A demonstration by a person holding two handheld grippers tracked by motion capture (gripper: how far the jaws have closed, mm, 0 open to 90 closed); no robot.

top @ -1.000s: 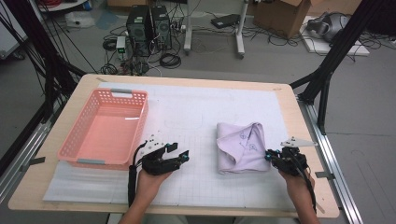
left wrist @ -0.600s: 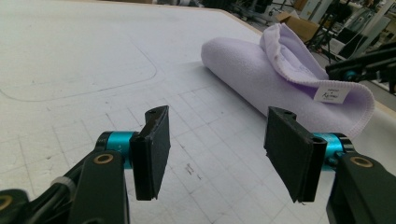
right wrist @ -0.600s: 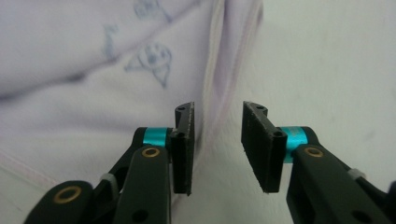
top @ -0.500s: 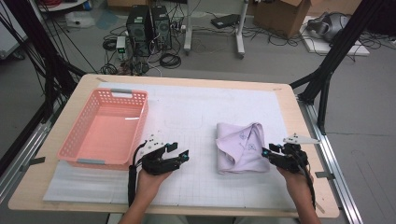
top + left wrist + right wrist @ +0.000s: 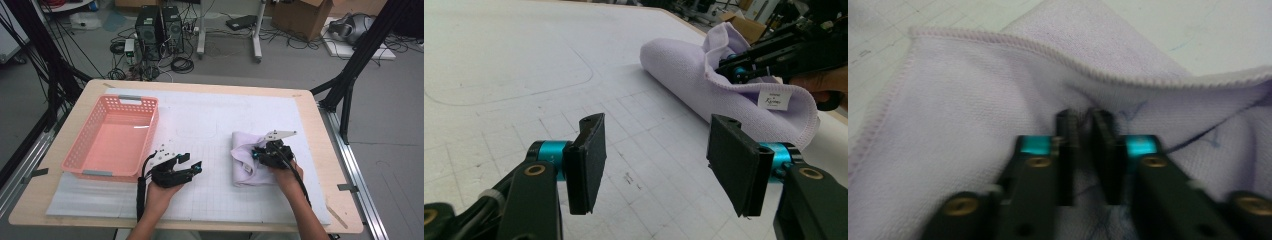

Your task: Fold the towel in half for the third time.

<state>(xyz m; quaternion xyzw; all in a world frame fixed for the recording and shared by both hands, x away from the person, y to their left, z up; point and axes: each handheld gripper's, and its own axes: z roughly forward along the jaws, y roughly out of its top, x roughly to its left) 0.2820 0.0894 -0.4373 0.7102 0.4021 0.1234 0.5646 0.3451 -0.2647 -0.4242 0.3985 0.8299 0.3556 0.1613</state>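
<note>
Right gripper closes on the lavender cloth.

Pink basket [image 5: 111, 140] at the surface's left, nothing visible inside. Left gripper [image 5: 196, 166] idle beside it, jaws apart, holding nothing. Cloth [image 5: 246, 165] lies right of centre, bunched. Right gripper [image 5: 1084, 131] has shifted in over the cloth; its jaws have just been closing and now pinch a fold. Likely ready to lift or fold.

Looked like lab or test workshop: computer towers [image 5: 160, 27] stood on bare floor beyond table [image 5: 320, 165], cables [image 5: 180, 62] tangled beside towers, cardboard box [image 5: 300, 17] farther right, black frame struts [image 5: 360, 55] flanking table.
</note>
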